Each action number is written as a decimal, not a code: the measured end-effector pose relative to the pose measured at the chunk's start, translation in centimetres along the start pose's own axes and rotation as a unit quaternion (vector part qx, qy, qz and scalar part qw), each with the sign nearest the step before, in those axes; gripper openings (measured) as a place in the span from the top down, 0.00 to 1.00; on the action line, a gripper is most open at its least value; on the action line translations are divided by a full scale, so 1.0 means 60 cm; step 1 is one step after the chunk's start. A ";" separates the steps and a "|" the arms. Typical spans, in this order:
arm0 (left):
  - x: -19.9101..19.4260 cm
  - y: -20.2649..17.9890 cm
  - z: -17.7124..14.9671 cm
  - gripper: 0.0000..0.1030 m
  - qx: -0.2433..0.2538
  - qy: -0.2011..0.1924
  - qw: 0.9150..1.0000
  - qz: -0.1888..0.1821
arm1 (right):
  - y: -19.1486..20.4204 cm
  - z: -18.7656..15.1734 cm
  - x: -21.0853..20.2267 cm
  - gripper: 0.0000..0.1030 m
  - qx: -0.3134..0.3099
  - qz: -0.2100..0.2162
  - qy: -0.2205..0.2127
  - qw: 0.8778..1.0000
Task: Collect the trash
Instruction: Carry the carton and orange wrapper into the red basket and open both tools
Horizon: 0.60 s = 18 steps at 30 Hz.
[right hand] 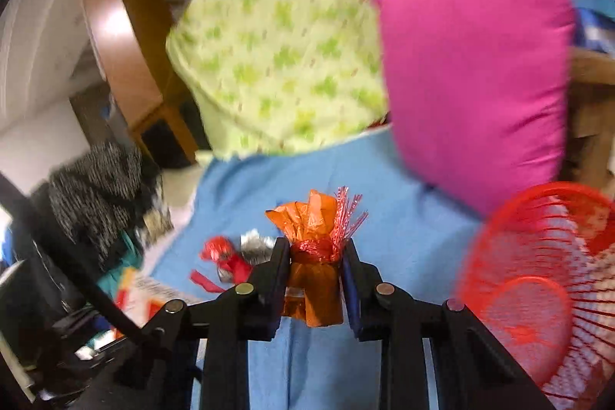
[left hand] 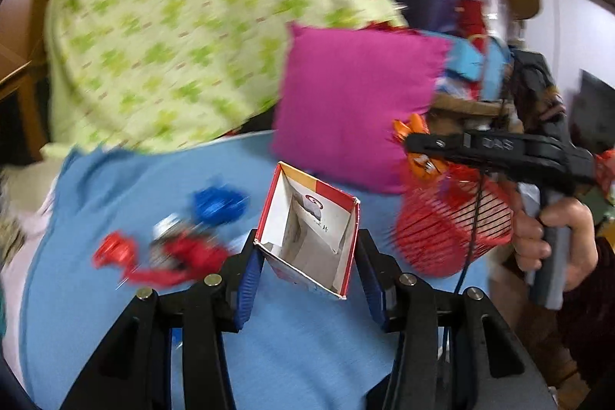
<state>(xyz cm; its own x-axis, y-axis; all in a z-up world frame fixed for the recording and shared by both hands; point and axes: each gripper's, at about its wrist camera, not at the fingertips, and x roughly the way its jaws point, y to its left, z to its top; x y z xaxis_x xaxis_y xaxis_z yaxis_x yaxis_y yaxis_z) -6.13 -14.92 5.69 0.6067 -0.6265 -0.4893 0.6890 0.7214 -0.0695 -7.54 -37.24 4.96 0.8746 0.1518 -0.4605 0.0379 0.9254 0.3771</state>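
Basket (right hand: 538,279), red and slatted, is what the coming drop turns on: it lies on its side on the blue bedsheet (right hand: 403,237), low and to the right of the right claw (right hand: 314,269), with its open mouth facing that claw. The right claw is clamped on an orange cellophane wrapper (right hand: 313,279) whose long axis stands upright between the pads, twisted top up. From the left wrist view the same basket (left hand: 442,237) sits to the right of the left claw (left hand: 307,268), with the right claw (left hand: 419,145) just above its rim, so the right hand is nearer. The left claw grips an open red-and-white carton (left hand: 307,229), mouth facing away from the camera. More wrappers (left hand: 173,248), red, silver and blue, lie on the sheet to the left. A magenta pillow (left hand: 353,102) stands behind.
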 end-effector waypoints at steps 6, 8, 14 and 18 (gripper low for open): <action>0.075 -0.125 0.078 0.50 0.034 0.007 0.997 -0.073 | -0.131 -0.008 -0.143 0.73 0.072 -0.046 -0.023 0.996; 0.111 -0.168 0.096 0.48 0.039 0.018 0.995 -0.091 | -0.175 -0.016 -0.171 0.73 0.100 -0.060 -0.025 0.993; 0.194 -0.246 0.108 0.46 0.060 0.053 0.992 -0.100 | -0.282 -0.050 -0.206 0.70 0.170 -0.072 -0.021 0.983; 0.223 -0.253 0.103 0.39 0.057 0.074 0.991 -0.097 | -0.315 -0.069 -0.197 0.69 0.192 -0.070 -0.005 0.979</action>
<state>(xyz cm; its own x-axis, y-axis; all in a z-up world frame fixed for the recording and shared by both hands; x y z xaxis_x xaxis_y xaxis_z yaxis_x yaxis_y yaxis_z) -6.02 -36.08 5.58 0.3996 -0.6939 -0.5990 0.8327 0.5480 -0.0794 -20.56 -55.08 -0.04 0.8528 0.0275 -0.5215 0.3343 0.7384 0.5857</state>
